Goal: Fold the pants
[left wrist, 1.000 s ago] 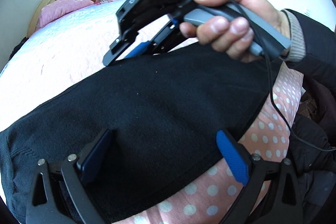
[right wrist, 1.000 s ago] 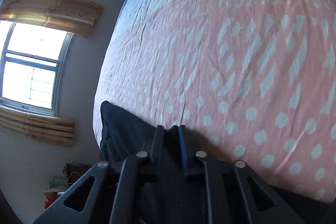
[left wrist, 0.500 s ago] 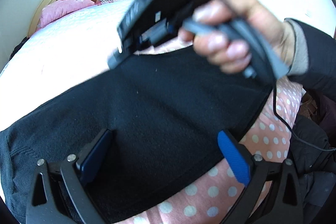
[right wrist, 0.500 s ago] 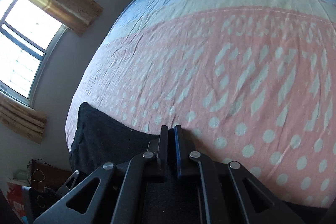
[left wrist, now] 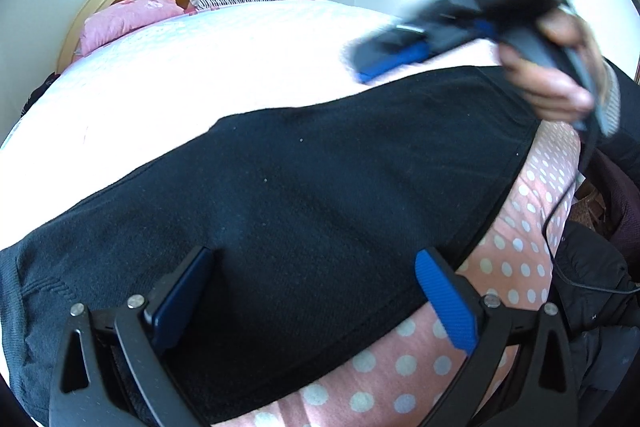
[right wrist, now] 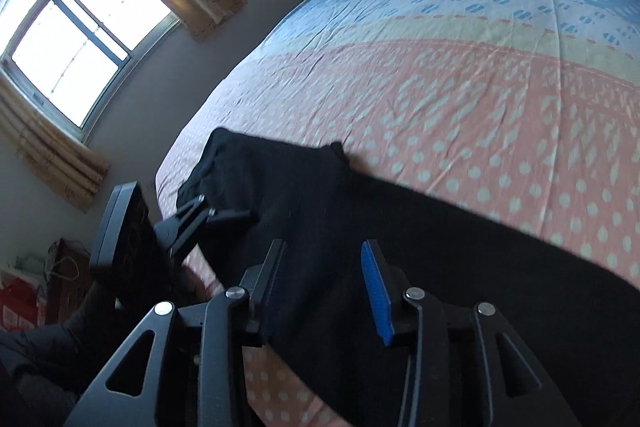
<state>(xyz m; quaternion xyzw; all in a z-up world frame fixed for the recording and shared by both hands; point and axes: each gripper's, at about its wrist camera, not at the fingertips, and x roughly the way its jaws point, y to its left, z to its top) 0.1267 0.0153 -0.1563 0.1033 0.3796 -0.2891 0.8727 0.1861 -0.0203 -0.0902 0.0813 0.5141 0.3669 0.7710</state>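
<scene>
A bedroom: a wide bed (right wrist: 460, 75) under a pink, cream and blue dotted cover, a curtained window (right wrist: 76, 43) beside it. The black pants (left wrist: 304, 195) lie flat along the near edge as a long band, smooth and lint-flecked. This looks like a pause between folds — both tools are free. The left gripper (left wrist: 316, 291) hovers low over the cloth, spread wide and empty; the right gripper (right wrist: 326, 283) hangs above it, jaws parted, holding nothing. The next move calls for pinching an end and carrying it across.
</scene>
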